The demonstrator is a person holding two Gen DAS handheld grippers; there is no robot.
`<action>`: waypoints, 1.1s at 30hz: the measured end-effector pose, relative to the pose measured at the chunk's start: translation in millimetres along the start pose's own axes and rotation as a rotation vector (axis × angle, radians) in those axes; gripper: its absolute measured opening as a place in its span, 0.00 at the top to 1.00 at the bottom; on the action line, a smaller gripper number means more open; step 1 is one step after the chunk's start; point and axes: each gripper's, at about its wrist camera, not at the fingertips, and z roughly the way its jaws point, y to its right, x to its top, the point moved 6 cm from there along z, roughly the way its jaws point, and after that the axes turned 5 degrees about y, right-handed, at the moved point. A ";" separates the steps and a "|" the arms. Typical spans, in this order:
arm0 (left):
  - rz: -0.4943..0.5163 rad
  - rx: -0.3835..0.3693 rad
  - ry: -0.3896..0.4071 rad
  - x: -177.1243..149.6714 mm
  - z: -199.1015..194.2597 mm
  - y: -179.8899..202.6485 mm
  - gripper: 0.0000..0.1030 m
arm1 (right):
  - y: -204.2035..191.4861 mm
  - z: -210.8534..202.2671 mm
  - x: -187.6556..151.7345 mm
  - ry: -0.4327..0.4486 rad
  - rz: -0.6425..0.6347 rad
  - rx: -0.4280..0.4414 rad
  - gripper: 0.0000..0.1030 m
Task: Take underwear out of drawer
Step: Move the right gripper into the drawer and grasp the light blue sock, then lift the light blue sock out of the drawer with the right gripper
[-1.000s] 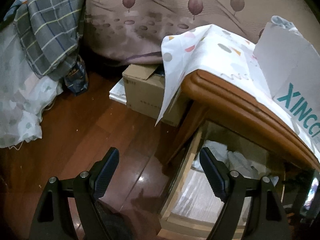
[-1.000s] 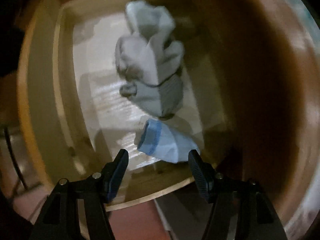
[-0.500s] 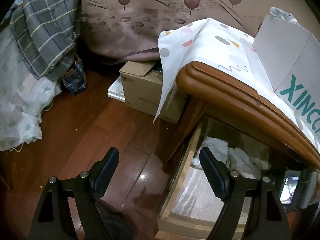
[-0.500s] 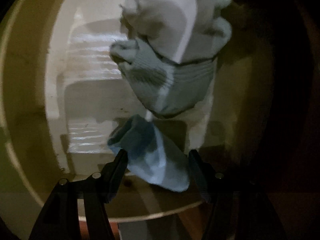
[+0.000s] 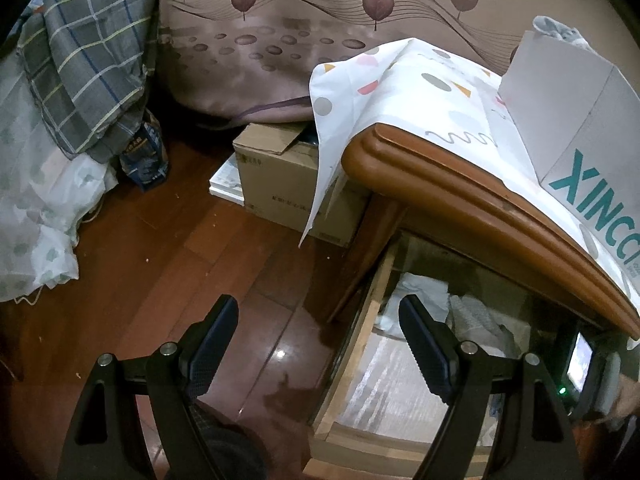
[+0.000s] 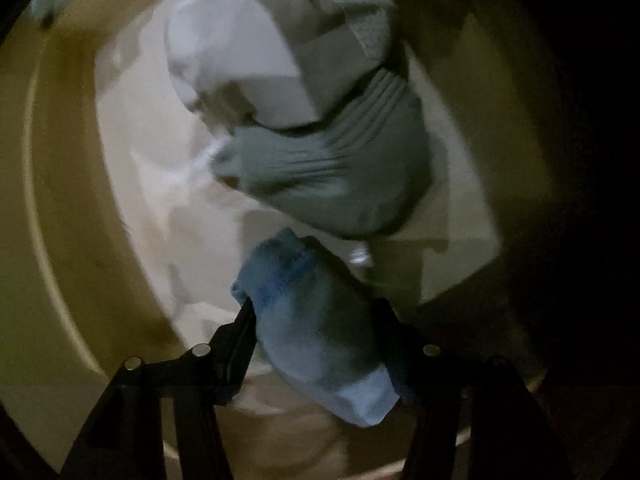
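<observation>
Underwear in the open drawer point(image 6: 60, 240): we count three bundles, one white point(image 6: 240, 60), one grey point(image 6: 340, 176), one blue point(image 6: 320, 328). Our right gripper point(image 6: 316, 320) points down with the blue bundle between its jaws, which have just been closing; whether they press it we cannot tell. Our left gripper point(image 5: 318, 336) hangs wide open and empty beside the table point(image 5: 460, 192), above the wooden floor point(image 5: 160, 248).
</observation>
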 end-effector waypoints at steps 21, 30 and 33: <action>0.036 -0.014 -0.022 -4.6 6.2 12.5 0.23 | -9.8 -12.3 -34.2 0.065 0.084 -0.140 0.61; 0.105 -0.040 -0.069 -17.1 12.5 31.9 0.23 | -32.1 -88.0 -40.4 0.312 0.296 -0.126 0.61; 0.161 -0.012 -0.060 -20.5 12.3 39.0 0.23 | -30.7 -113.9 -48.9 0.435 0.483 -0.119 0.61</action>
